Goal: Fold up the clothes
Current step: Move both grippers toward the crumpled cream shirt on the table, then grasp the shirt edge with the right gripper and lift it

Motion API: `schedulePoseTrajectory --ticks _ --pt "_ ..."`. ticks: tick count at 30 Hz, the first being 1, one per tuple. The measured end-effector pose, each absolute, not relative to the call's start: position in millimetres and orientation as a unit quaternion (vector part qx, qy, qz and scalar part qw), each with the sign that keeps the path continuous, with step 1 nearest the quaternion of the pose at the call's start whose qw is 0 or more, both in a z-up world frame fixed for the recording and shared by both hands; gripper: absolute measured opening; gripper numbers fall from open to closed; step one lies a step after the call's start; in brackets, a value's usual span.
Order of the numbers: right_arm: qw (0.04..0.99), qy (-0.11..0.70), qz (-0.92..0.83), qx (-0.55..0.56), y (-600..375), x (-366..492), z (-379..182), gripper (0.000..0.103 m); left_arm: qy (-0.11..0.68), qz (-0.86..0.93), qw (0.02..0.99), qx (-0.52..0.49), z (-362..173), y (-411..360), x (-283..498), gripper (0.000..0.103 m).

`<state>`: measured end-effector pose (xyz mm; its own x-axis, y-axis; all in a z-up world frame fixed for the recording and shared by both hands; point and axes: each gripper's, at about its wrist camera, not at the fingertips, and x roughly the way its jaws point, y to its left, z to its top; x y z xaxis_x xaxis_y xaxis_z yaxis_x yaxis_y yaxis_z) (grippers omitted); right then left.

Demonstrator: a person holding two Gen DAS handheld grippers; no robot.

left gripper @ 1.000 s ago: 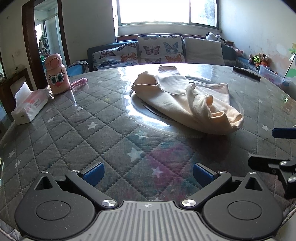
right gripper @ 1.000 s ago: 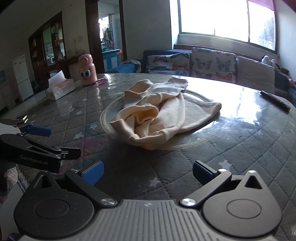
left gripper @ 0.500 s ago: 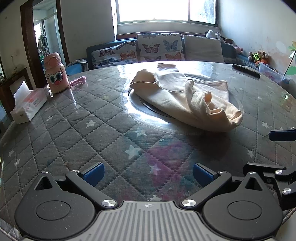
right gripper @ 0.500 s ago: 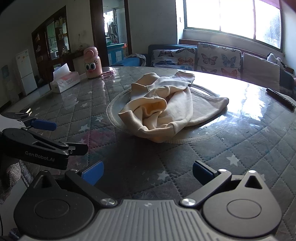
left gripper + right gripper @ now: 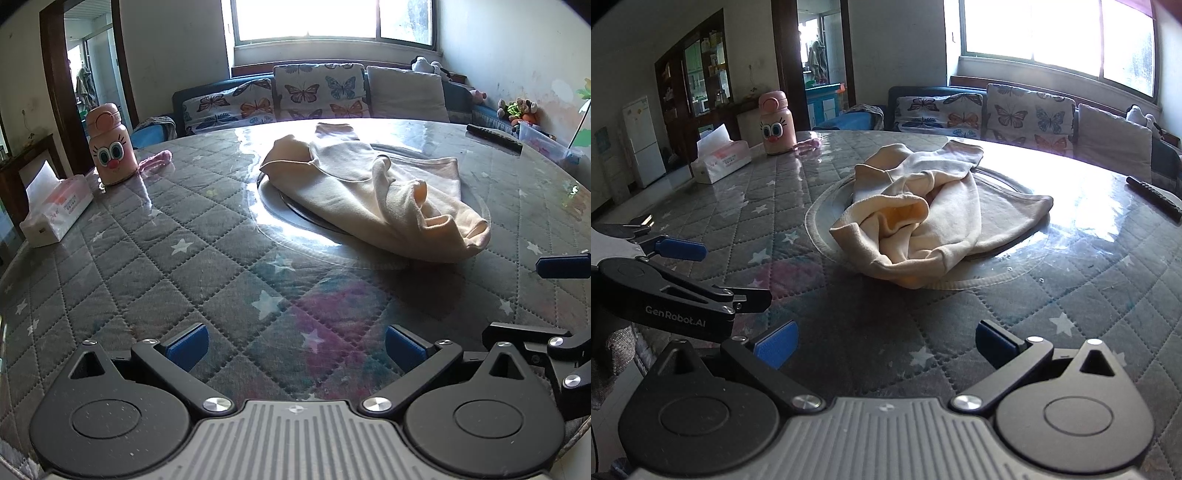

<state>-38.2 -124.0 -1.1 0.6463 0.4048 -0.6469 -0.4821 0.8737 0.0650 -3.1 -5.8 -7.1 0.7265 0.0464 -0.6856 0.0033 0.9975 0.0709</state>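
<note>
A cream garment [image 5: 373, 195] [image 5: 923, 218] lies crumpled on the glass turntable [image 5: 280, 218] [image 5: 827, 206] in the middle of the round quilted table. My left gripper [image 5: 293, 345] stands open over the table's near part, well short of the garment, nothing between its blue pads. It also shows at the left of the right wrist view, left gripper [image 5: 713, 273]. My right gripper [image 5: 884, 343] is open too and empty, closer to the garment's bunched near end. Its fingers [image 5: 561, 266] enter the left wrist view at the right edge.
A pink cartoon bottle [image 5: 109, 146] [image 5: 775, 123], a tissue box [image 5: 55, 210] [image 5: 720, 160] and a pink cloth [image 5: 157, 160] sit at the table's far left. A black remote [image 5: 493, 138] [image 5: 1154, 197] lies at the far right. A sofa [image 5: 314, 92] stands behind.
Both grippers have moved forward toward the garment, which now looks larger and nearer. Both stay open. The garment has not moved.
</note>
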Motion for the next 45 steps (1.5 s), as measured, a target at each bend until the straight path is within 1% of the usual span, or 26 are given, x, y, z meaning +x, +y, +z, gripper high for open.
schedulePoseTrajectory --ticks 24,35,37,41,45 --pt "0.91 0.331 0.246 -0.042 -129 -22 15 0.103 0.367 0.004 0.929 0.047 -2 -9 24 0.103" --pt "0.915 0.31 0.258 -0.021 -136 -3 40 0.102 0.362 0.018 0.931 0.042 4 5 43 0.103" --pt "0.914 0.313 0.259 -0.012 -137 8 42 0.1 0.359 0.021 0.932 0.038 7 10 46 0.103" --pt "0.908 0.329 0.259 0.006 -133 37 40 0.091 0.354 0.028 0.934 0.035 11 17 52 0.103" --pt "0.902 0.341 0.266 0.024 -124 68 35 0.084 0.353 0.035 0.934 0.026 12 27 56 0.103"
